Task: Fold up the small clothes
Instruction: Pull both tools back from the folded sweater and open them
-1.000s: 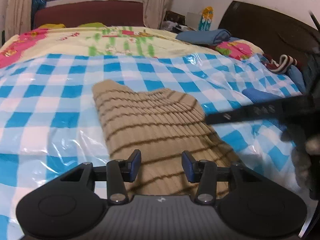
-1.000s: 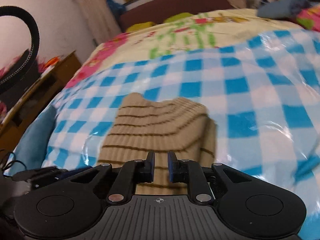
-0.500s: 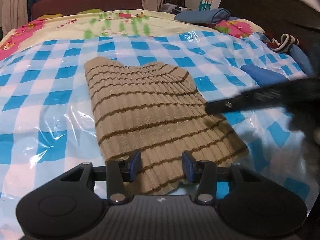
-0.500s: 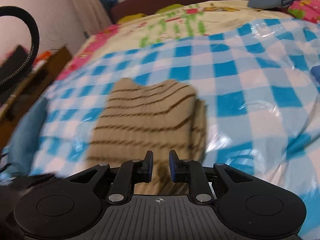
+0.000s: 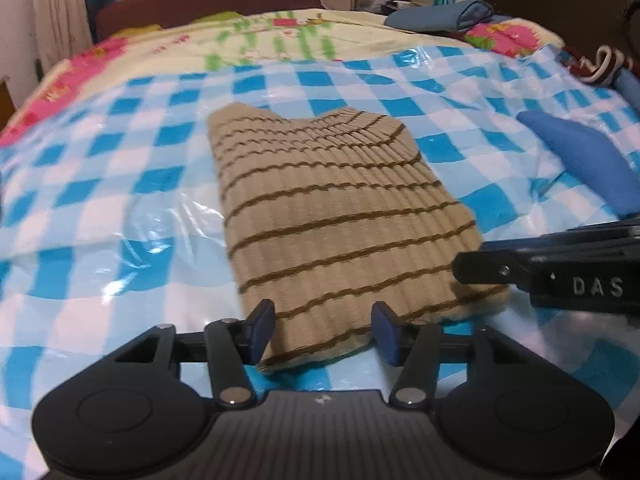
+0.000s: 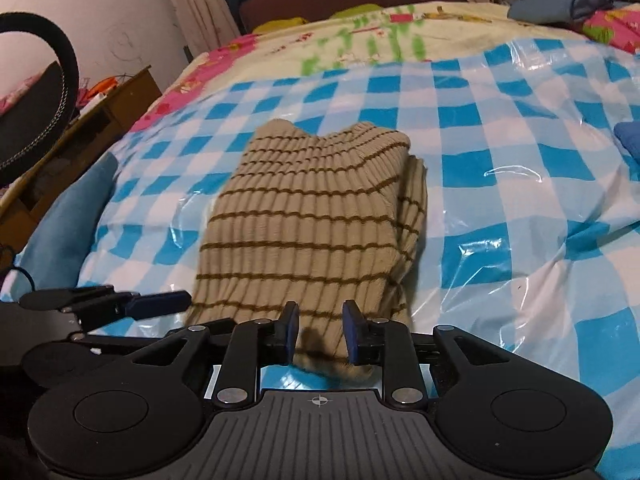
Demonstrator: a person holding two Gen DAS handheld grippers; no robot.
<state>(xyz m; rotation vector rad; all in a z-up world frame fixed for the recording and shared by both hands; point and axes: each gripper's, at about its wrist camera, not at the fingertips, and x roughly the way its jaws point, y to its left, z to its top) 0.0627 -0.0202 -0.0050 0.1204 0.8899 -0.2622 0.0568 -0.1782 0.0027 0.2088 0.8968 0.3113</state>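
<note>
On bed's checked plastic sheet (image 5: 120, 184): folded tan striped sweater (image 5: 332, 216), lying flat. At its near hem: left gripper (image 5: 323, 334), fingers wide apart; right gripper (image 6: 319, 331), fingers narrowly apart, straddling hem, unclamped.

The only readable lettering is "D A S", in pale capitals on the black body of the right claw (image 5: 576, 280) where it reaches in at the right edge of the left wrist view. The print on the bedsheet (image 5: 280, 36) is too blurred to read.
</note>
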